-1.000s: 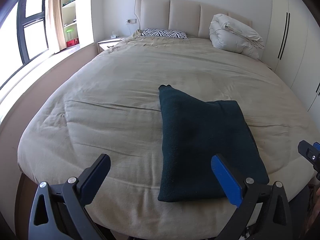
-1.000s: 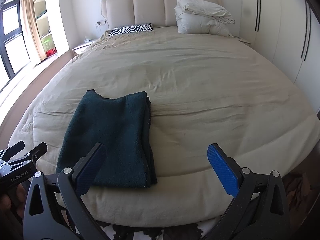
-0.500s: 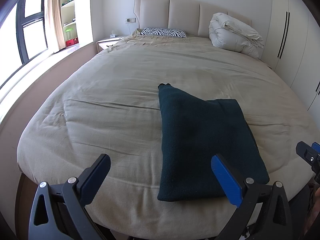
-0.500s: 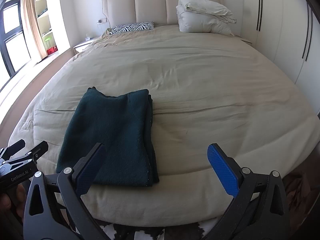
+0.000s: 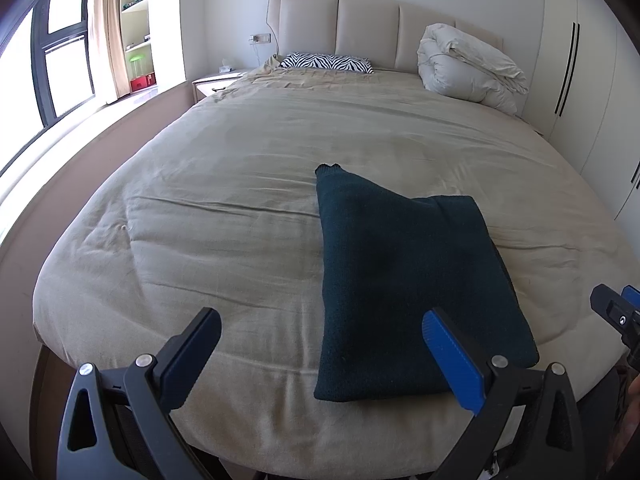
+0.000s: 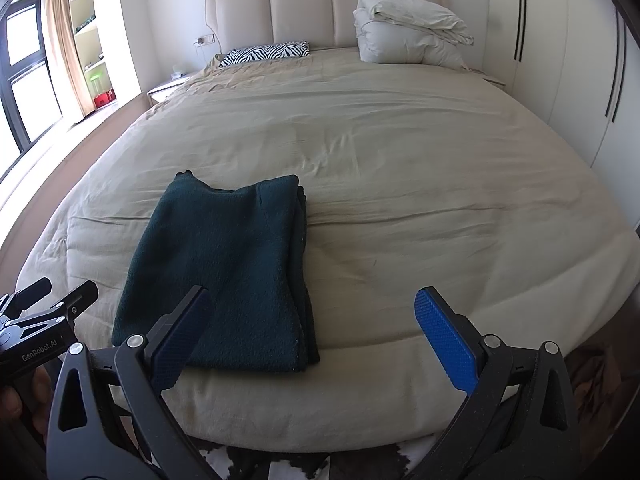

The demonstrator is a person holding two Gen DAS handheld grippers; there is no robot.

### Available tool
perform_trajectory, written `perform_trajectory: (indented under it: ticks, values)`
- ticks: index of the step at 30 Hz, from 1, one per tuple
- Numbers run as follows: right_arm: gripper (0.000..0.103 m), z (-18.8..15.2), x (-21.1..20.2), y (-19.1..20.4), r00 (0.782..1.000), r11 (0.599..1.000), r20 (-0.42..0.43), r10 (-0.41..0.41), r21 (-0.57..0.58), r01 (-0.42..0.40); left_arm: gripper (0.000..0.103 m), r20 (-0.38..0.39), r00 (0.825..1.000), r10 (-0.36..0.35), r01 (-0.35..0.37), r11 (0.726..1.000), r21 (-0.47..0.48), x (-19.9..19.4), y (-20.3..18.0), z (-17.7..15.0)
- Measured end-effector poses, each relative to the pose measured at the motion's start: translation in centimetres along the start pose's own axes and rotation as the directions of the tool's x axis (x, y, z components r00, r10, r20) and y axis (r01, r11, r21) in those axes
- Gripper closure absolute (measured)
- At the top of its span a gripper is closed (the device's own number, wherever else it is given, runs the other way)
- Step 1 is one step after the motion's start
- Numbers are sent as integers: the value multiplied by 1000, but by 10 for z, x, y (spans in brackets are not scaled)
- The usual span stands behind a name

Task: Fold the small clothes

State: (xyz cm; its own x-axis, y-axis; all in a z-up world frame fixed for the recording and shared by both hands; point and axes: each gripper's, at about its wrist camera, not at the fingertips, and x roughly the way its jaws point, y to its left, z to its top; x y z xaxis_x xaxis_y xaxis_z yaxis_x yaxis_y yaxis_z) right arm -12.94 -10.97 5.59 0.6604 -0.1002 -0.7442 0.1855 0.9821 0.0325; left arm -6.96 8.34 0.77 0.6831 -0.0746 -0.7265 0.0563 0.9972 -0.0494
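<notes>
left gripper [image 5: 320,344]: jaws spread wide, holding nothing, held above the foot edge of the bed, clear of the cloth.
right gripper [image 6: 320,320]: also wide apart and empty; its left finger overlaps the garment in the right wrist view, contact can't be confirmed from this angle.
dark green garment [image 5: 404,276]: folded into a rough rectangle, flat on the bed, ahead of both grippers; ahead-right of the left gripper, ahead-left of the right one. Seen again at [image 6: 224,276].
fold detail: stacked layer edges show along the garment side facing the right gripper; one small corner pokes out at the far end.
bed [image 5: 224,184]: beige cover, lightly wrinkled, garment sits near its foot edge.
zebra pillow [image 5: 326,62]: far ahead, at the headboard.
white duvet [image 5: 468,68]: bundled up, far ahead-right, against the headboard.
grippers relative to each other: side by side, each catches the other's tip at the frame edge; left one also visible at [image 6: 44,300].
</notes>
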Motion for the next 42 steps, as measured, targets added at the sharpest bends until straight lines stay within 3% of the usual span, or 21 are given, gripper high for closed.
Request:
perform_trajectory:
  ticks: [42]
  values:
    - [0,-1,-1,1,1000,1000,-4,0,-2,0,0,-7,1000,-6,7,1000,7,3,2,1]
